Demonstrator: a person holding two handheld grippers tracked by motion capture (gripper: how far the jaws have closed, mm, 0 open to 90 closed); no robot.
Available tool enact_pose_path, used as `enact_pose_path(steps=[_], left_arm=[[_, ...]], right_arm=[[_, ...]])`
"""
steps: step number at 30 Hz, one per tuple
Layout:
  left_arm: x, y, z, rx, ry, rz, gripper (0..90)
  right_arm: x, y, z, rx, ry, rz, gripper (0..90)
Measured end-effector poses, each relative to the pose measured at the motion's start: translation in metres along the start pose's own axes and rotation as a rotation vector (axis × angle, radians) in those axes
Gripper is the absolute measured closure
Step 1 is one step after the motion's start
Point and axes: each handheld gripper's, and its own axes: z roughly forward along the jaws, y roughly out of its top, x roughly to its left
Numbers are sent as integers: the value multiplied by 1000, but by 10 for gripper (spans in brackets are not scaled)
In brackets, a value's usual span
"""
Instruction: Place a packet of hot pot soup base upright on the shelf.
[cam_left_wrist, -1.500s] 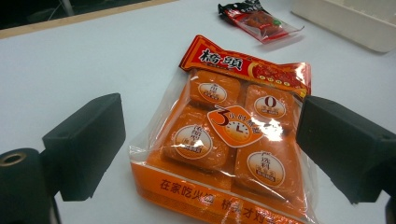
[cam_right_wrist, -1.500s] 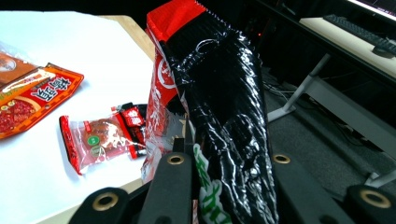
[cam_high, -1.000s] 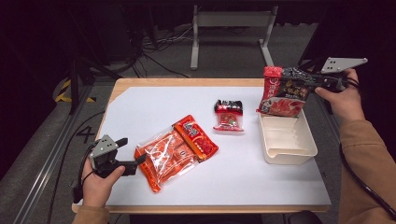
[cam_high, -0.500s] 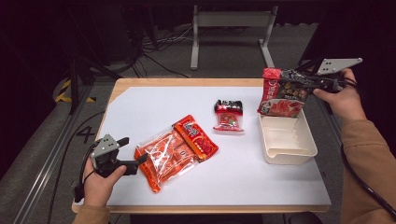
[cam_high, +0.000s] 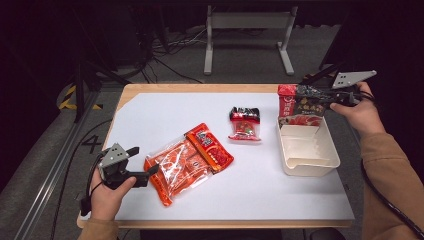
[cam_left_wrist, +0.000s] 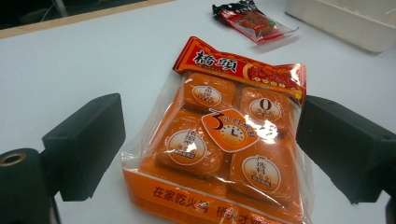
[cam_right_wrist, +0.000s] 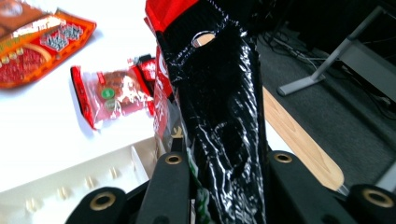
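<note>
1. The right gripper (cam_high: 307, 94) pinches a red-and-black snack pouch (cam_high: 299, 105) upright over the far end of the white tray (cam_high: 327, 162), at the table's right side.
2. The step in hand looks like packing the tray; next, lower the pouch in and let go.
3. The left gripper (cam_left_wrist: 205, 140), jaws spread, flanks the orange four-pack bag (cam_left_wrist: 224, 144) at near left without touching it.
</note>
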Motion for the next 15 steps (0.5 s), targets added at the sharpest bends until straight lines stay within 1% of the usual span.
enact_pose_path(steps=[1, 2, 3, 8, 9, 12, 13, 15], left_arm=[[0, 0, 0, 0, 0, 0, 91], [-1, 0, 1, -4, 0, -6, 91], [0, 0, 1, -1, 1, 5, 91], [0, 0, 1, -1, -6, -3, 91], [0, 0, 1, -1, -3, 5, 92], [0, 1, 1, -5, -8, -4, 91], [1, 1, 3, -2, -9, 3, 91], [1, 2, 5, -1, -13, 2, 91]], right_arm=[[0, 0, 0, 0, 0, 0, 780], [-1, -3, -1, -13, 5, 17, 779], [-1, -4, -1, -14, 5, 18, 779], [1, -5, -2, 10, -2, 10, 777], [1, -5, -3, 13, -5, 12, 776], [1, -5, -3, 21, -11, 27, 768], [2, -4, -3, 27, -13, 35, 758], [2, -3, -3, 37, -16, 56, 690]])
